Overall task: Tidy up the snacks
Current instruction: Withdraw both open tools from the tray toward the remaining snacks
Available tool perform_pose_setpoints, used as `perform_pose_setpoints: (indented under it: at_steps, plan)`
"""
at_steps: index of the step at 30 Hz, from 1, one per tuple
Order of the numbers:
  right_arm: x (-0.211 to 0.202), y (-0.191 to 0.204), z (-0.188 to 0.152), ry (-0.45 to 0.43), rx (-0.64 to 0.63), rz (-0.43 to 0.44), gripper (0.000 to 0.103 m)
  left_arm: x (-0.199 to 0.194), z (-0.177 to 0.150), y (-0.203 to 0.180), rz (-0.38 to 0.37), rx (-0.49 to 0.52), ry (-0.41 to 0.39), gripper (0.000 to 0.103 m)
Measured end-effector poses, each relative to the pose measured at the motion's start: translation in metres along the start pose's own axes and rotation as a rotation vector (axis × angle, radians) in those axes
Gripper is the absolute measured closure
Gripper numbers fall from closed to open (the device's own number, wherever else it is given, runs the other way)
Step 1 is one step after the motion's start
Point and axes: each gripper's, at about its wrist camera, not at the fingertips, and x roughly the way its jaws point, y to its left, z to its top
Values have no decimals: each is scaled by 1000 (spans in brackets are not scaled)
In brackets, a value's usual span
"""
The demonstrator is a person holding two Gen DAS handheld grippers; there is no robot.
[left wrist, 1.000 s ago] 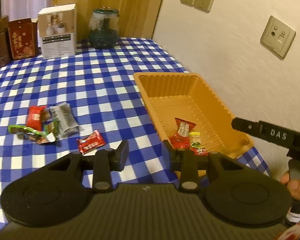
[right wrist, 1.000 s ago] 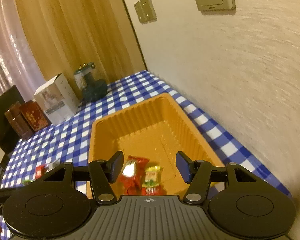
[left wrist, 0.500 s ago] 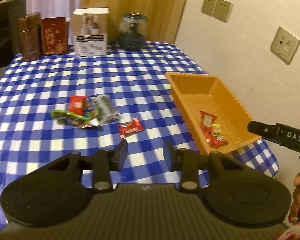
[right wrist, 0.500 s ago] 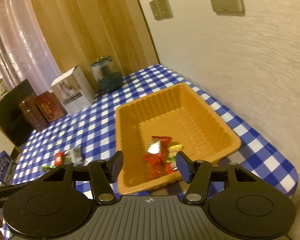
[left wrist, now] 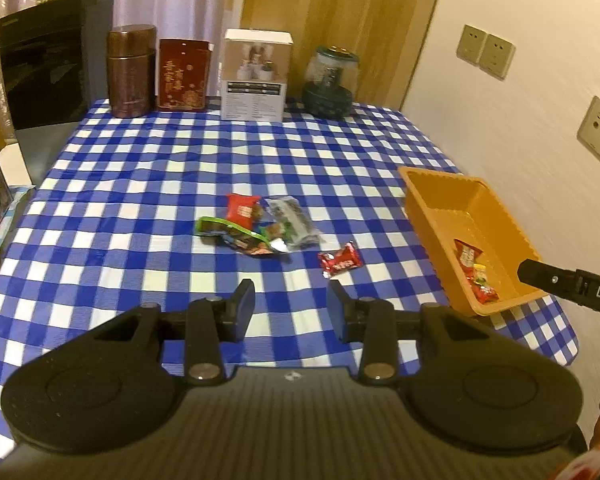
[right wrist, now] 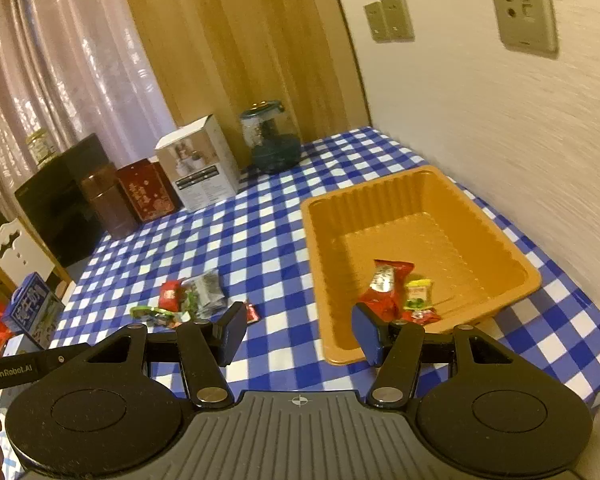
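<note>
Loose wrapped snacks, small pile [left wrist: 260,226] plus one red packet [left wrist: 339,259] on checked cloth, three more in orange tray [right wrist: 476,216]: likely light, crinkly, slippery, best pinched mid-wrapper; labels unreadable; left gripper [left wrist: 290,307] and right gripper [right wrist: 298,334] both parted, empty.

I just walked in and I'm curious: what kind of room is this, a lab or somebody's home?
Most likely a home, perhaps a dining corner. A blue checked tablecloth covers the table, gift tins and a glass jar stand along its far edge, and curtains hang behind. Wrapped snacks lie beside an orange tray.
</note>
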Motion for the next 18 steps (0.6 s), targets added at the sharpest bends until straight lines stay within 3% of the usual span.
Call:
perform_pose_setpoints:
  at_steps: [18]
  plan:
    - [32, 37, -5, 39, -51, 55, 45, 15, 5, 34, 12, -79, 8, 67]
